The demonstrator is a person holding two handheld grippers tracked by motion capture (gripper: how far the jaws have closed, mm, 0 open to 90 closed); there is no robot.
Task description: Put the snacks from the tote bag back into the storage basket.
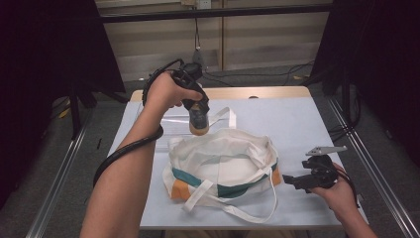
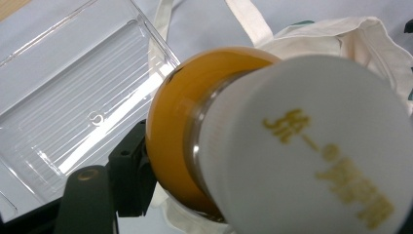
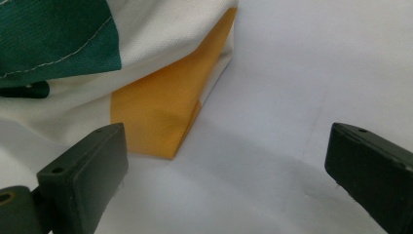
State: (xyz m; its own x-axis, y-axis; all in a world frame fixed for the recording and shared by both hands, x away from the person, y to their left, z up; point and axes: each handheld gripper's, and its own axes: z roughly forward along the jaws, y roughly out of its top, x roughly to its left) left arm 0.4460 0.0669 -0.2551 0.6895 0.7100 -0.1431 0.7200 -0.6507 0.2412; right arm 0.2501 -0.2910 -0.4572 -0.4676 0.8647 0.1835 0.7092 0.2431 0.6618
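We read gold characters printed across the white cap [image 2: 311, 146] of the bottle [image 1: 199, 121], too blurred in the left gripper view to make out for certain, and we found no other writing. Nearest to us in the high view, the right gripper [image 1: 289, 181] rested low at the right side of the table [image 1: 307, 124], just beside the bag [image 1: 223, 166]. In the right gripper view its 2 black jaws stood wide apart with nothing between them, aimed at the bag's orange corner patch [image 3: 160, 117] and touching neither the cloth nor the green band [image 3: 58, 39] above it. The bag itself, white canvas with green and orange panels and loose white straps [image 1: 233, 210], lay slumped in the middle of the table with its mouth open upward. Farther off, the left gripper [image 1: 197, 111] hung above the far rim of the bag, pointing down, its jaws clamped on the bottle of orange liquid. The bottle was held clear of the table, over the edge of the bag's opening. In the left gripper view 1 jaw pressed against the bottle's orange side [image 2: 170, 126]. Beyond the bag, a clear plastic tray [image 2: 73, 97] lay flat on the table under the raised bottle, beside 1 of the straps.
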